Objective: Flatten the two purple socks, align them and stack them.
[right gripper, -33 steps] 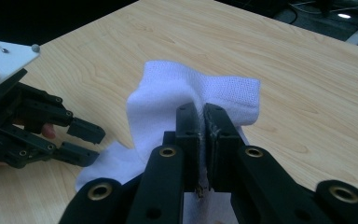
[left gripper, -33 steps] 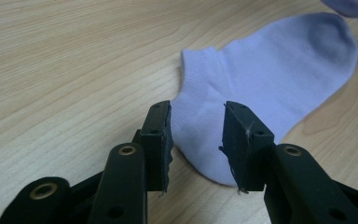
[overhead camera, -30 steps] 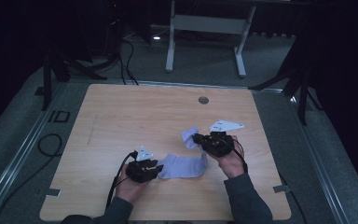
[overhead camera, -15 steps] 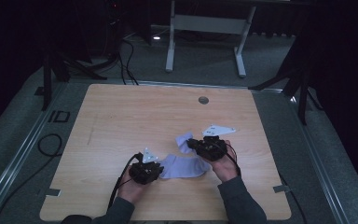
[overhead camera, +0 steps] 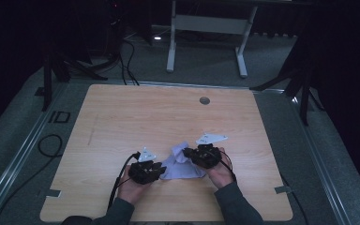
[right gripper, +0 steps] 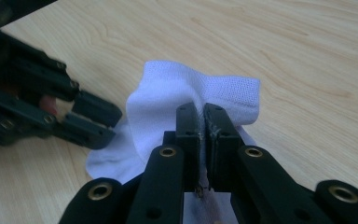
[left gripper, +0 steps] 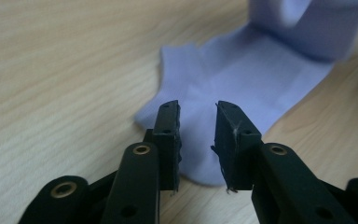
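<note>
Readable: the letters "ID" in dark paint on the grey floor mat [overhead camera: 58, 117], just left of the wooden table [overhead camera: 136, 112]. Nothing else legible anywhere.

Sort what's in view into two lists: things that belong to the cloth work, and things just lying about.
In the job:
- pale lilac cloth, one end lifted
- right gripper, shut on the cloth's fold
- left gripper, jaws apart over the flat end, just been opening

Lying about:
- round grey grommet in the wooden table
- white metal frame on the floor beyond
</note>
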